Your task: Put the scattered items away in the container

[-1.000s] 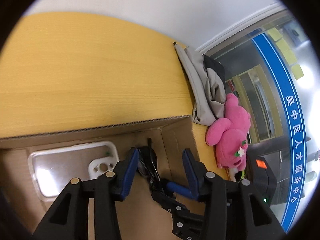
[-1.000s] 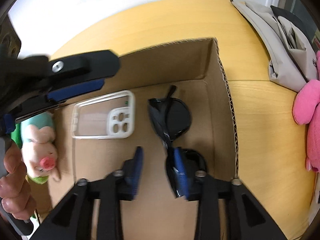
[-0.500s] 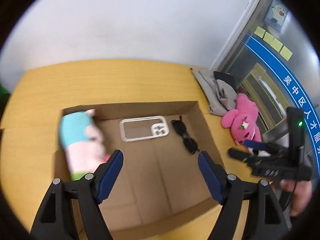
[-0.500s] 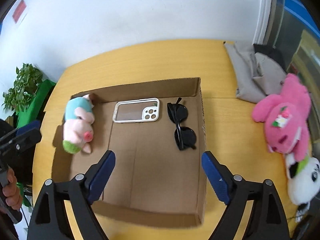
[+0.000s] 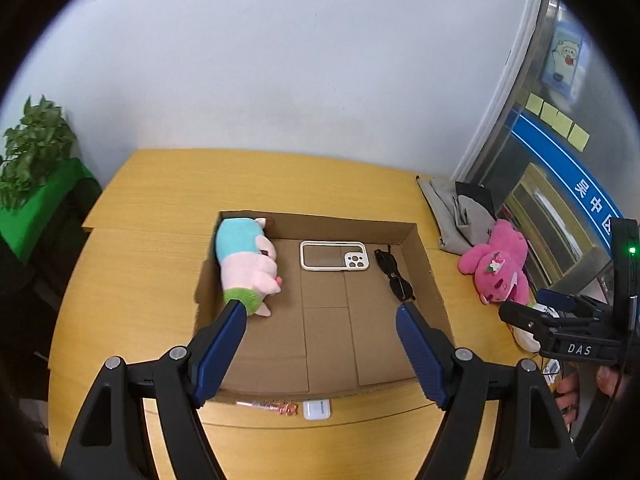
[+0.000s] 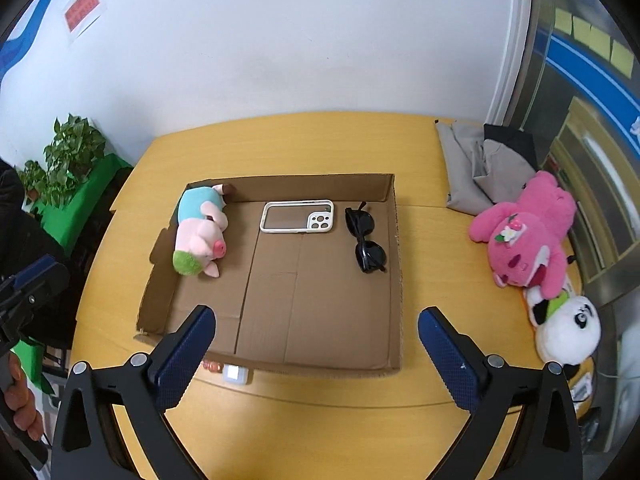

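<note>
**A:** Start nearest us. How are the tongs standing?

**B:** Both pairs are spread wide with nothing between them. The left tongs and the right tongs hang above the near end of the cardboard box. The right pair has just been opening further, with nothing between its jaws.

**A:** And just under them?

**B:** On the bench, tight against the box's near wall, lie a small white case and a thin wrapped sweet. Both are outside the box, so I'd judge them next. The case looks hard, smooth and light; I'd pinch it across its short sides, since it could slip. The sweet looks flat and crinkly, and being low on the bench it may be awkward to get under.

**A:** What's in the box already?

**B:** Three things along the far end: a soft pig toy at the left wall, a clear phone case in the middle, and black sunglasses near the right wall, each apart from the others. The near half of the floor is bare cardboard.

**A:** Farther out?

**B:** To the right on the bench, well apart from the box, are a pink plush and a panda plush touching it. Both should be soft and light; gripping the body's middle suits them. Behind sits folded grey cloth, which I doubt belongs to the job.
</note>
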### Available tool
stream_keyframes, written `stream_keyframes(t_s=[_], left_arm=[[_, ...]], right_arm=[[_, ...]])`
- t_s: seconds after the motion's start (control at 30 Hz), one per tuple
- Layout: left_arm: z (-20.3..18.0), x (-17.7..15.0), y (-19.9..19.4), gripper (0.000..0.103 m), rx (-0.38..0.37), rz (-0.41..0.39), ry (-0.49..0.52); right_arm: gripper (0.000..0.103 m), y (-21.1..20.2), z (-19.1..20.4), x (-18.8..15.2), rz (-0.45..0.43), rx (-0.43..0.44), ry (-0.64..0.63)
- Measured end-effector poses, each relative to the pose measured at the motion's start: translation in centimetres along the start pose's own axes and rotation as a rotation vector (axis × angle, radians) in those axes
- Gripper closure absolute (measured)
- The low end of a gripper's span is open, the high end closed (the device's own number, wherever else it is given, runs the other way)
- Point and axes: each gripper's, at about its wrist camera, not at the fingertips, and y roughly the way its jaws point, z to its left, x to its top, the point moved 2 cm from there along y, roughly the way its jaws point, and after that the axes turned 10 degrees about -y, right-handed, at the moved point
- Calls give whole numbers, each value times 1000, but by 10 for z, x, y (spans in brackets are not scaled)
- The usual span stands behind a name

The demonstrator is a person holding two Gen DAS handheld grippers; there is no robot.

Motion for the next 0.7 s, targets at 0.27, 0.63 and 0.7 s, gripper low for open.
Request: stream_keyframes(t_s=[0.27, 0.63, 0.7], left_arm=[[4, -18, -24, 26, -23, 24, -17], [7, -26, -31, 26, -31, 46, -21], [5, -26, -31, 26, -30, 47, -12]], right_arm=[[0, -29, 8, -17, -11, -18, -15], [0, -41, 15, -22, -17, -32, -26], [0, -41, 16, -21, -19, -31, -27]])
